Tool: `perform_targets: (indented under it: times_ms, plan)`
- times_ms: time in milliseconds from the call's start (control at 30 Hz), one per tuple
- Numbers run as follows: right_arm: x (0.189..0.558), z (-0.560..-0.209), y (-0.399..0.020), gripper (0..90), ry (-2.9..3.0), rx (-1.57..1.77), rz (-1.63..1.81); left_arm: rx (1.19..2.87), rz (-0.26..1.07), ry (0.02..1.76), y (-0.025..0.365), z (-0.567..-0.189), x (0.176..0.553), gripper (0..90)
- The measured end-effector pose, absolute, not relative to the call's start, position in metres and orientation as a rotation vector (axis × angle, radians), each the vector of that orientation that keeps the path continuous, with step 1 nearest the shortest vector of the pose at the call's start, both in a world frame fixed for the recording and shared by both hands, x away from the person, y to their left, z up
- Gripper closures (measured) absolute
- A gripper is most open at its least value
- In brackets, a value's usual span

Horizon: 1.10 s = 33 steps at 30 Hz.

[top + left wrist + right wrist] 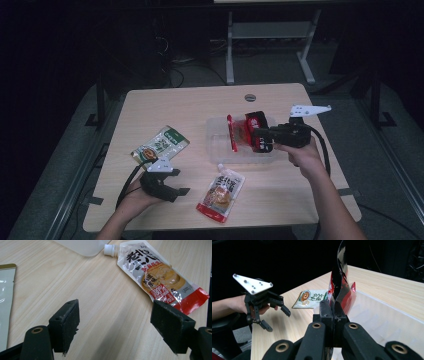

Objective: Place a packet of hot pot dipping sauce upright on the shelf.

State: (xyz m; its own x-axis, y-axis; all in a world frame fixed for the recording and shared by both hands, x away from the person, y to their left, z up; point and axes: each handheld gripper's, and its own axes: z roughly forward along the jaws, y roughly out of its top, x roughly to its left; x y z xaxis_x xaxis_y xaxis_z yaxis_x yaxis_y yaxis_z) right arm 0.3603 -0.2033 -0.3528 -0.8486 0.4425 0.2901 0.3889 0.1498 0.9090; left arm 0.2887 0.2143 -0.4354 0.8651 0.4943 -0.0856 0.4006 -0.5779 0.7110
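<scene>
On the light wooden table point(150, 107), furthest left, a green-and-white sachet point(161, 144) lies flat near the left edge. Just in front of it the left gripper point(176, 191) is held low over the near part of the tabletop, its jaws spread wide with nothing between them. In the left gripper view only bare wood lies between the two pads. A spouted pouch point(160, 275) with a white cap and a red bottom edge lies ahead and to the right of the jaws, near the right pad though apart from it. In the high view that same pouch point(221, 191) lies flat just to the right of the left gripper, cap end pointing away from the person.

Beyond the pouch stands a clear plastic tub point(216, 145), close to the cap. Over the tub the right gripper point(256, 139) has its jaws closed tight on a red packet point(239, 132), which hangs above the tub's interior. In the right gripper view the packet point(340, 277) stands up on edge from between the closed pads. Whether its lower end touches the tub floor is hard to tell. The tub's far wall point(387, 307) runs off to the right behind it.
</scene>
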Motion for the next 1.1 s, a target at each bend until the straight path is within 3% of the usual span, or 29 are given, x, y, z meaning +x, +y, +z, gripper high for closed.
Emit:
perform_targets:
  times_ms: [1100]
  plan:
    - [0.391,-0.369,-0.128,89.4,2.448,0.809,1.767,2.252,0.152,0.704,0.227,-0.439,0.282,22.9]
